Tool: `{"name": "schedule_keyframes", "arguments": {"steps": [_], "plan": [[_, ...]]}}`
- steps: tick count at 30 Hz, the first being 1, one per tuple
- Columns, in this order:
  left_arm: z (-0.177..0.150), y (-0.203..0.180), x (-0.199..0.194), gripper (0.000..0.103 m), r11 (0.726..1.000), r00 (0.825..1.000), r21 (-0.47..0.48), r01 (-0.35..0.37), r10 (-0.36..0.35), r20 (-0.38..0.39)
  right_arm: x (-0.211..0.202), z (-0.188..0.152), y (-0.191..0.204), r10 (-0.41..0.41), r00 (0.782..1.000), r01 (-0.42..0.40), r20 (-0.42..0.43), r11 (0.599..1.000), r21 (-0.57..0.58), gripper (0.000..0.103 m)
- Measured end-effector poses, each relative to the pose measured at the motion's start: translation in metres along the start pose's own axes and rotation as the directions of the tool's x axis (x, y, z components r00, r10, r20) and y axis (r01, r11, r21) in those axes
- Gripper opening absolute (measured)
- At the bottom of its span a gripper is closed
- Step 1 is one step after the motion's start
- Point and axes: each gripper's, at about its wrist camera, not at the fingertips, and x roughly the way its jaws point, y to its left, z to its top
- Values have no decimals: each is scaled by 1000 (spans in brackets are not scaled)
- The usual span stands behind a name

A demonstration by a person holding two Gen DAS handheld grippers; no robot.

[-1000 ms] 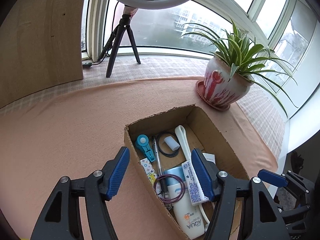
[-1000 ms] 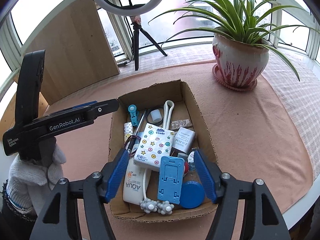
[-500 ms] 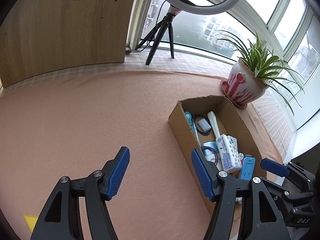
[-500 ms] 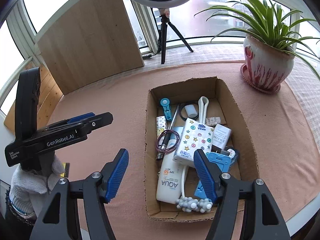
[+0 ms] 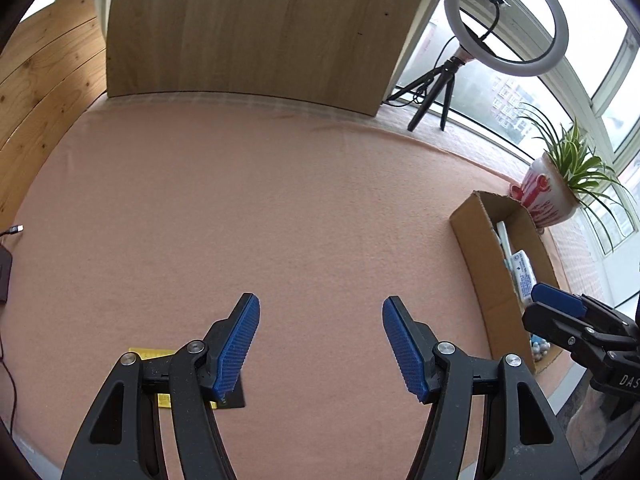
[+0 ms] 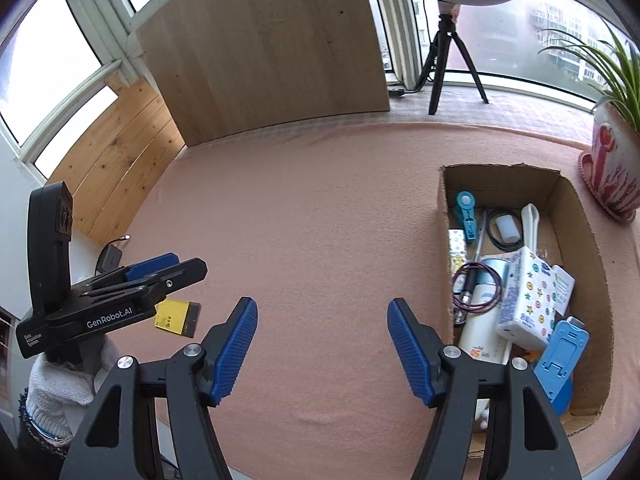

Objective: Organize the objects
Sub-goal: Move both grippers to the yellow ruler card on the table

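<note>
A cardboard box [image 6: 592,280] stands on the pink cloth at the right, holding a tissue pack [image 6: 528,304], a white tube [image 6: 480,340], a blue phone stand [image 6: 560,360], a teal clip [image 6: 466,212] and other small items. The box also shows in the left wrist view [image 5: 476,252]. A yellow and black card [image 6: 176,317] lies flat near the cloth's front left edge; it also shows in the left wrist view [image 5: 168,400], partly under my left finger. My left gripper [image 5: 320,344] is open and empty above bare cloth. My right gripper [image 6: 322,350] is open and empty, just left of the box.
A potted spider plant [image 6: 612,168] stands right of the box. A ring light on a tripod [image 5: 506,20] and a wooden board [image 5: 256,28] stand at the back. A cable end [image 5: 16,229] lies at the far left edge.
Both grippers have swung left, away from the box, which now sits at the right of both views. The yellow card has come into view. Both stay open.
</note>
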Motion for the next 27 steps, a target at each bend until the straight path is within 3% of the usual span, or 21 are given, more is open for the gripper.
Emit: {"name": "schedule_keyframes", "arguments": {"steps": [9, 14, 22, 27], "plan": [[-47, 79, -18, 67, 990, 998, -127, -58, 54, -29, 54, 9, 64, 101, 988, -116, -120, 985, -129, 64], [-68, 102, -19, 66, 983, 999, -182, -35, 27, -45, 87, 18, 93, 149, 970, -183, -194, 968, -172, 64], [-89, 119, -5, 47, 966, 994, -256, 44, -67, -82, 152, 22, 138, 211, 913, -292, -350, 936, -197, 62], [-93, 127, 0, 44, 958, 992, -282, 55, -85, -95, 185, 27, 146, 263, 874, -339, -408, 932, -127, 43]]}}
